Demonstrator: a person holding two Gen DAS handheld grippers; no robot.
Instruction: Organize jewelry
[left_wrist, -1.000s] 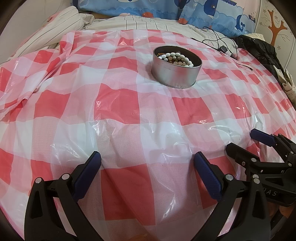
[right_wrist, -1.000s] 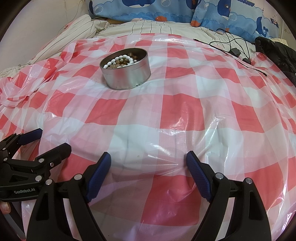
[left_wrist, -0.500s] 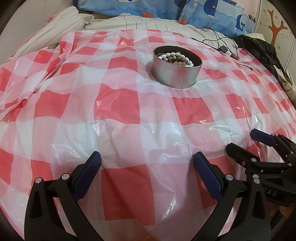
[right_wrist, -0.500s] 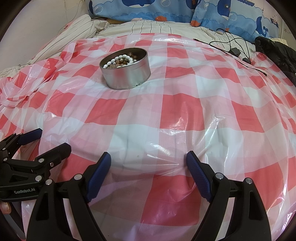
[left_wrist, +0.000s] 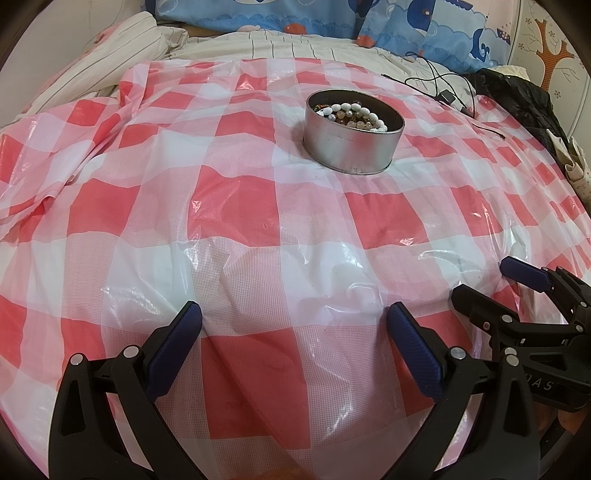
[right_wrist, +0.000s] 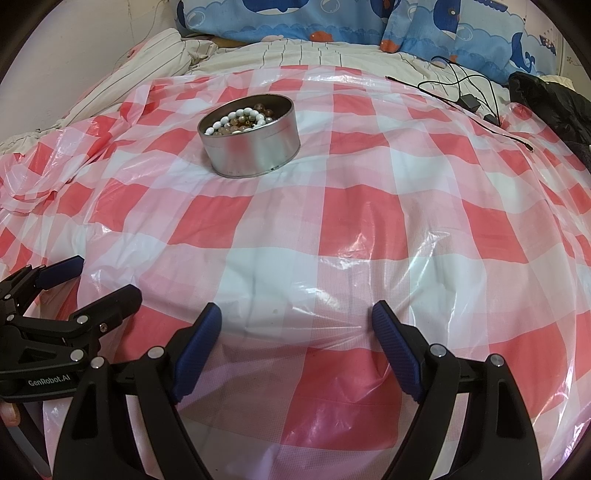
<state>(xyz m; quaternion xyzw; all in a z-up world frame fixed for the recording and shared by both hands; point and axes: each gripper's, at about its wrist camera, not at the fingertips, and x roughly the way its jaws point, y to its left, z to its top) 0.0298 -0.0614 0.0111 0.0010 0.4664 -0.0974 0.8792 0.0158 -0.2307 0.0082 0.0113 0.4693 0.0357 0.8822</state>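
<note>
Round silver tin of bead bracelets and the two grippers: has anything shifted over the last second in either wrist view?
Nothing visibly changed. The round silver tin holds the white and brown bead bracelets on the same spot of the red-and-white checked plastic sheet. The left gripper and the right gripper both stay open and empty, low over the sheet.

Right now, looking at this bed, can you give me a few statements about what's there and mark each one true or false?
1. The round metal tin holds beaded bracelets. True.
2. The tin has its lid on. False: it is open on top.
3. The left gripper grips a bracelet. False: its jaws stand open, empty.
4. The right gripper is open over the checked plastic sheet. True.
5. Black cables lie beyond the sheet. True.
</note>
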